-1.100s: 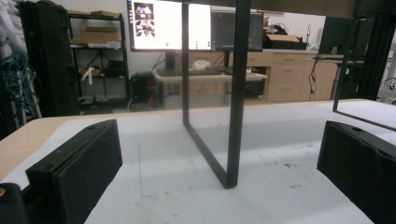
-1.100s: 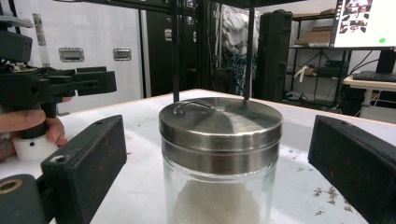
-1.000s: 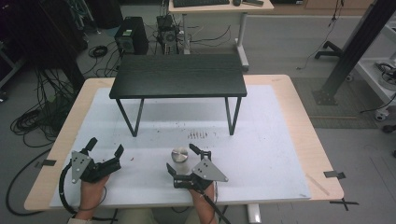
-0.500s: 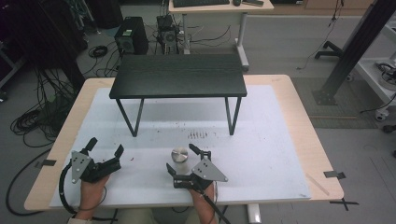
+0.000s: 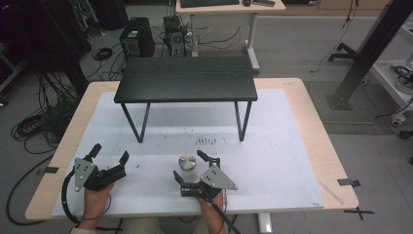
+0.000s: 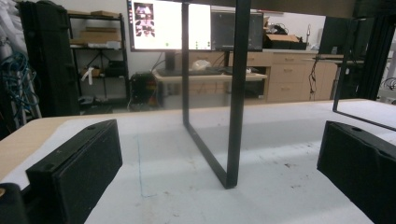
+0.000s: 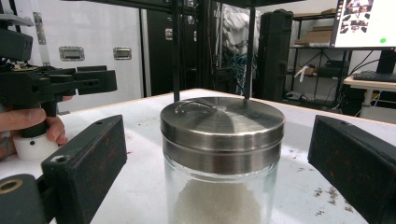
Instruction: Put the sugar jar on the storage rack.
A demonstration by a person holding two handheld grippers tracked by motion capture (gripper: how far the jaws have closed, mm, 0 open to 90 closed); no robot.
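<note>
Straddling the jar point(image 7: 222, 154), the right gripper point(image 5: 196, 171) holds its jaws wide apart, one on each side of the steel lid point(image 7: 222, 122), touching neither. Nothing has shifted over the last second, so the grasp is judged not yet begun. Left gripper point(image 5: 108, 155), jaws likewise apart, rests empty near the table's point(image 5: 292, 146) front edge. Beyond stands the black stand point(image 5: 186, 85).

Wooden table point(image 5: 311, 122) under a white mat point(image 5: 272, 146) — glass jar point(image 5: 187, 165), small black table point(image 5: 187, 78).
</note>
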